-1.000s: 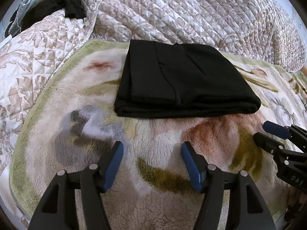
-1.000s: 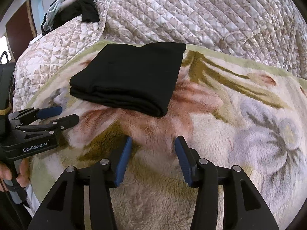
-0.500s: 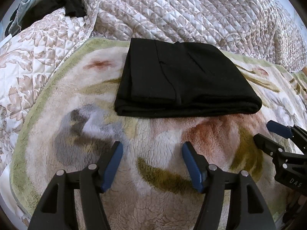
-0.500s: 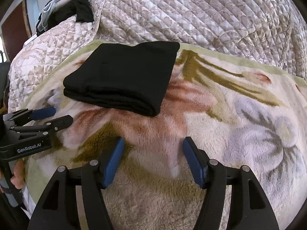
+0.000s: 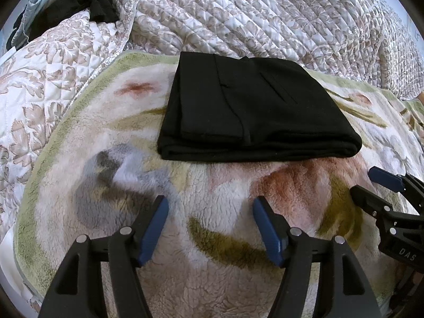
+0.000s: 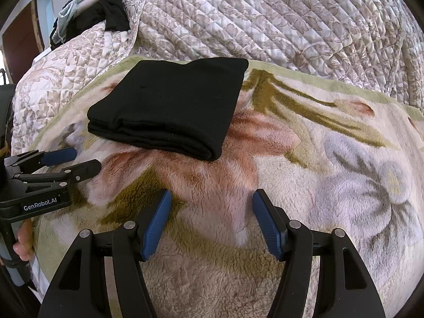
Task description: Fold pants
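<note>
— Pants (image 5: 254,108): where do they lie relative to the tongs?

— Start at the tongs. The left gripper (image 5: 210,228) has its blue-padded fingers (image 5: 153,228) spread wide, holding nothing, with only fleece between them. The right gripper (image 6: 212,222) is the same: fingers spread wide, nothing held. Each hangs over the fleece blanket (image 5: 212,278), short of the cloth.

— Do they see each other?

— Yes. In the left wrist view the right gripper pokes in at the right edge; in the right wrist view the left one shows at the left edge, marked "GenRobot.AI", a bit of the hand (image 6: 22,241) visible on its handle.

— And the pants?

— Black, folded into a flat rectangular stack, layered edges facing the grippers. They rest on the far part of the flower-patterned blanket, ahead of both tongs and apart from them; nothing touches them.

— Beyond that?

— A quilted bedspread (image 5: 265,18) with a leaf print behind the blanket's green border, and dark clothes (image 6: 111,18) heaped at the far left.
</note>
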